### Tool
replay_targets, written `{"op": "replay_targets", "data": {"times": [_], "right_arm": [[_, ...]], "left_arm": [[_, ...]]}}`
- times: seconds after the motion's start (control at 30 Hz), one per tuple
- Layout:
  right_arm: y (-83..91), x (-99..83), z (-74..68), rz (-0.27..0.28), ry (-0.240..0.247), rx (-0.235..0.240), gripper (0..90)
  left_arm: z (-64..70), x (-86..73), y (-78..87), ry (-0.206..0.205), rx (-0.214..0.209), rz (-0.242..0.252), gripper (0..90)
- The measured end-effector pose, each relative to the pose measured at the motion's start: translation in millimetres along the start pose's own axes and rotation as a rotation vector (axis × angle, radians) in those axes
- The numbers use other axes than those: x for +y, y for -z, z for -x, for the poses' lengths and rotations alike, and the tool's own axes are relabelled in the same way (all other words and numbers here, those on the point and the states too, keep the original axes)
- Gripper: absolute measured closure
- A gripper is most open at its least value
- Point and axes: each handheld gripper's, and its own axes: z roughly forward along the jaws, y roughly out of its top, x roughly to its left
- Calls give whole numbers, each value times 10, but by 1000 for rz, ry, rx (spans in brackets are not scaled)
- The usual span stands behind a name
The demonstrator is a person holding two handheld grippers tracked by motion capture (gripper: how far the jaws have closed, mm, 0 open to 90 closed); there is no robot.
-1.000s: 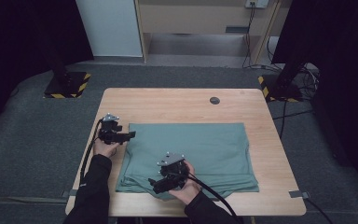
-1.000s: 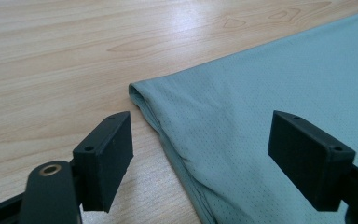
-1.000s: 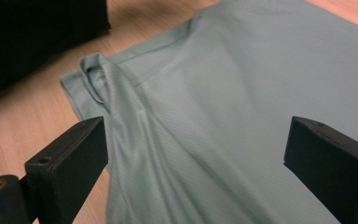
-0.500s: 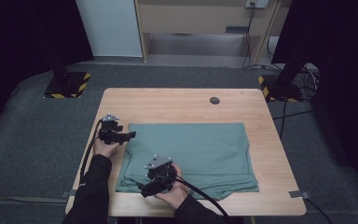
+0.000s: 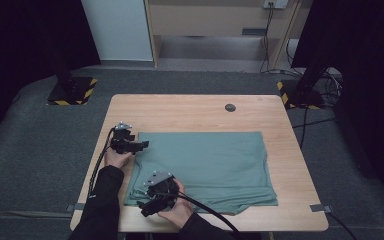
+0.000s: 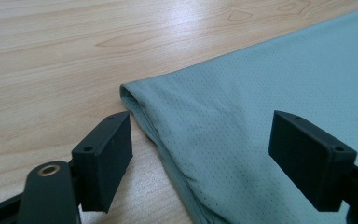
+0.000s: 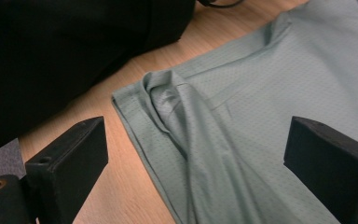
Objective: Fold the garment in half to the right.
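The folded green mesh shirt (image 5: 205, 167) lay flat on the desk (image 5: 190, 112). The left gripper (image 6: 214, 158) stood with jaws wide at its far-left corner, the right gripper (image 7: 196, 172) with jaws wide over the bunched near-left corner. A shallow bite might have caught just the top layer, letting the fold slip apart. No containers were present.

Left tool (image 5: 141, 145) jaws wide apart; right tool (image 5: 143, 208) likewise.
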Motion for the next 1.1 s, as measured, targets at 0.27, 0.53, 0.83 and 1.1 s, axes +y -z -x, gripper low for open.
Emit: {"op": "replay_targets", "data": {"times": [0.27, 0.53, 0.83, 1.1], "right_arm": [[-124, -17, -96, -29, 21, 14, 58], [-269, 13, -179, -39, 35, 15, 60], [-427, 26, -243, -51, 45, 1, 62], [-507, -1, -269, -63, 73, -52, 95]], "left_arm": [[-10, -13, -33, -13, 16, -8, 204], [-30, -40, -85, -11, 18, -16, 203], [-23, -29, -132, -20, 28, 4, 207], [62, -2, -193, -73, 69, 2, 298]]}}
